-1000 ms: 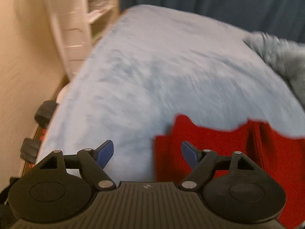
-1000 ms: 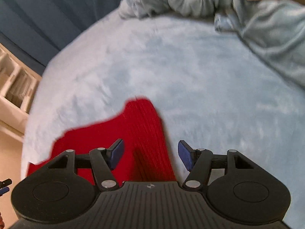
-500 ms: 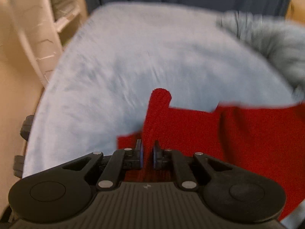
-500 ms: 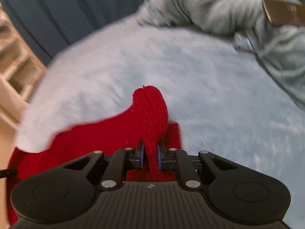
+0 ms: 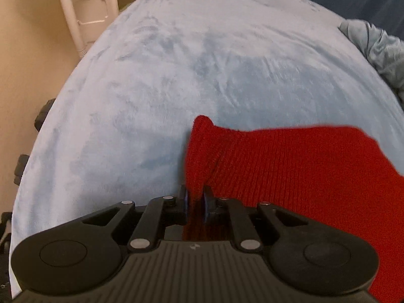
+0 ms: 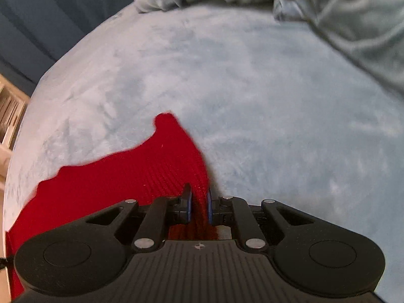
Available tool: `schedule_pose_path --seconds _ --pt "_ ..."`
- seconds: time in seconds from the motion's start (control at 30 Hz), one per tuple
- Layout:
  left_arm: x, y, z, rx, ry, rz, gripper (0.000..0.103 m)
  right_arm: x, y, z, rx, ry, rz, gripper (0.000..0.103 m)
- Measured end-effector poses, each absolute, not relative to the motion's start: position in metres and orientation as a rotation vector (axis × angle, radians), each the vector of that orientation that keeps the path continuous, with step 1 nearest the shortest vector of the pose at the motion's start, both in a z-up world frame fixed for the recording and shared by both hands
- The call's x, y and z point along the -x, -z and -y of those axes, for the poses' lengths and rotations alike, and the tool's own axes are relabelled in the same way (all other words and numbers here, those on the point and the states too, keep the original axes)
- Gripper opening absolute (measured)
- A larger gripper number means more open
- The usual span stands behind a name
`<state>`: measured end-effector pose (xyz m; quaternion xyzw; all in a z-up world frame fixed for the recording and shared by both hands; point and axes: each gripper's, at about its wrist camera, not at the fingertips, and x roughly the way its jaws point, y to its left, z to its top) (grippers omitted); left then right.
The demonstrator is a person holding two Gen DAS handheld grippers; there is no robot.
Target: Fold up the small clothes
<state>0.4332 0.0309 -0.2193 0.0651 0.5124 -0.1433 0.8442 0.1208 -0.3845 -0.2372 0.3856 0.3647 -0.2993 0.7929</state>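
- We hold the red knit garment [image 5: 290, 166] at two points: the left gripper [image 5: 195, 203] has its jaws clenched on one corner, and the right gripper [image 6: 199, 205] has its jaws clenched on the opposite corner [image 6: 176, 151].
- In each wrist view a pinched ridge of fabric rises between the blue pads [image 6: 188, 208] and stands up ahead of them. We judge the bite is deep enough to carry the cloth without slipping.
- The garment hangs between the two grippers, over the near part of the pale blue bed cover [image 5: 202, 75]. We cannot tell whether its lower edge touches the cover.
- We judge that the two-corner hold keeps one edge taut, so that the cloth can be laid flat or folded over along a straight line.
- The wide bare area of bed cover ahead of both grippers serves as the folding surface.
- A crumpled grey-blue blanket [image 6: 341, 12] lies at the far side of the bed, well apart from the garment.
- Containers: a white shelf unit [image 5: 88, 12] stands beside the bed. Its contents are too blurred to identify. No basket or box shows on the bed.
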Motion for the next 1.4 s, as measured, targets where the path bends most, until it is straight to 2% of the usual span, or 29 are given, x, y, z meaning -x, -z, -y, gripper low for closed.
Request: schedule_pose_path --seconds 0.03,0.1,0.17,0.33,0.43,0.53,0.57,0.6,0.63,0.67,0.7,0.77,0.87,0.97,1.0,1.03,1.1,1.17,1.27,1.4 --pt "-0.432 0.218 -0.035 -0.136 0.308 -1.075 0.019 -0.120 0.237 0.387 -0.862 0.650 -0.769 0.012" --pt "-0.428 0.211 -0.044 -0.152 0.285 -1.041 0.022 -0.116 0.235 0.390 -0.901 0.639 -0.746 0.012" --pt "-0.429 0.208 -0.058 -0.119 0.265 -1.030 0.037 -0.104 0.235 0.394 -0.967 0.613 -0.702 0.013" --pt "-0.396 0.188 -0.076 -0.098 0.318 -0.987 0.041 -0.058 0.228 0.401 -1.189 0.568 -0.549 0.039" --pt "-0.363 0.186 -0.086 -0.067 0.394 -1.002 0.062 -0.033 0.208 0.382 -1.036 0.529 -0.575 0.042" --pt "-0.332 0.192 -0.093 -0.024 0.448 -1.032 0.070 -0.018 0.207 0.357 -0.930 0.464 -0.674 0.045" --pt "-0.324 0.195 -0.093 -0.019 0.460 -1.046 0.076 -0.015 0.210 0.347 -0.907 0.448 -0.703 0.045" --pt "-0.317 0.201 -0.090 -0.030 0.464 -1.065 0.077 -0.014 0.212 0.337 -0.879 0.430 -0.729 0.045" --pt "-0.312 0.206 -0.087 -0.054 0.460 -1.076 0.072 -0.016 0.215 0.328 -0.847 0.427 -0.742 0.034" --pt "-0.309 0.209 -0.084 -0.085 0.458 -1.074 0.041 -0.014 0.215 0.321 -0.812 0.437 -0.749 0.015" --pt "-0.308 0.211 -0.083 -0.097 0.468 -1.078 0.025 -0.015 0.213 0.313 -0.749 0.456 -0.756 0.013" --pt "-0.308 0.211 -0.091 -0.055 0.425 -1.087 0.014 -0.009 0.200 0.306 -0.709 0.493 -0.704 0.012" --pt "-0.316 0.214 -0.104 -0.018 0.379 -1.105 0.014 0.017 0.194 0.315 -0.799 0.547 -0.635 0.011" --pt "-0.317 0.217 -0.108 0.004 0.386 -1.122 0.016 0.025 0.231 0.325 -0.920 0.581 -0.716 0.012" --pt "-0.317 0.215 -0.108 -0.002 0.386 -1.118 0.018 0.023 0.247 0.328 -0.959 0.576 -0.765 0.017" --pt "-0.317 0.211 -0.107 -0.010 0.387 -1.109 0.021 0.023 0.255 0.331 -0.997 0.583 -0.779 0.031" --pt "-0.318 0.203 -0.105 -0.031 0.392 -1.068 0.031 0.025 0.247 0.340 -1.045 0.623 -0.721 0.043" --pt "-0.325 0.194 -0.100 -0.045 0.407 -1.025 0.045 0.018 0.225 0.344 -0.934 0.633 -0.653 0.045" --pt "-0.351 0.187 -0.089 -0.044 0.399 -0.984 0.048 -0.014 0.200 0.354 -0.718 0.577 -0.637 0.046" --pt "-0.393 0.186 -0.061 -0.071 0.393 -0.962 0.053 -0.069 0.194 0.379 -0.589 0.546 -0.645 0.045"
